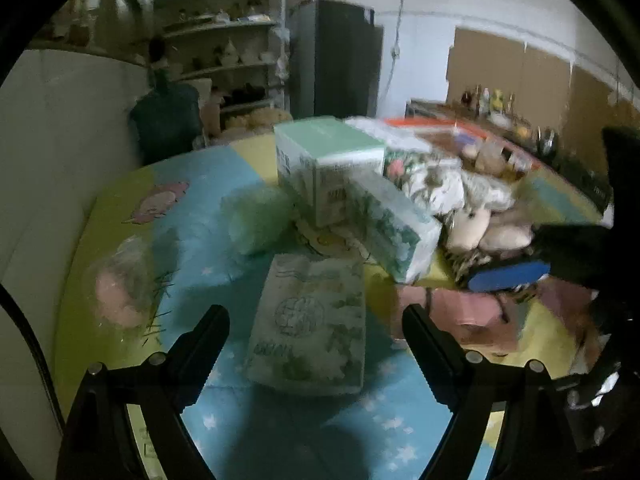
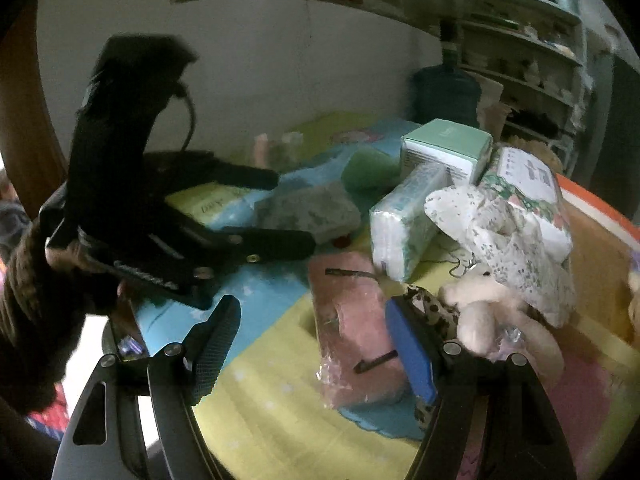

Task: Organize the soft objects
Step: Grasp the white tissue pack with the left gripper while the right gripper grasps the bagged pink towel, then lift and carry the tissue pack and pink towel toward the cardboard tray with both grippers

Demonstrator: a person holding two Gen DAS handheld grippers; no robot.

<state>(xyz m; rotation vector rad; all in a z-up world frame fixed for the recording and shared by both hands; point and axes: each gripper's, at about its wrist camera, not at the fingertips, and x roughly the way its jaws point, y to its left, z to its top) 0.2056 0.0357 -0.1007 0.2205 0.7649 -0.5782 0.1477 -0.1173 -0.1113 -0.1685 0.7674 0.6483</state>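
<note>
My left gripper (image 1: 316, 322) is open, its jaws standing either side of a flat floral tissue pack (image 1: 310, 322) on the mat. Behind it lie a green sponge (image 1: 258, 218), another tissue pack (image 1: 394, 226) and a mint box (image 1: 328, 160). A pink item in clear wrap (image 1: 120, 292) lies at left. My right gripper (image 2: 316, 344) is open above a pink wrapped pack (image 2: 356, 328). A blue pad (image 2: 412, 352) lies against its right finger. A cream plush toy (image 2: 488, 312) and floral cloth (image 2: 508, 232) lie at right. The left gripper (image 2: 292, 210) shows in the right wrist view.
A blue and yellow play mat (image 1: 224, 432) covers the surface. A white wall (image 1: 48, 168) stands at left. A water jug (image 1: 166, 120), shelves (image 1: 224, 52) and a dark cabinet (image 1: 336, 56) stand behind. An orange-rimmed box (image 2: 600, 248) sits at right.
</note>
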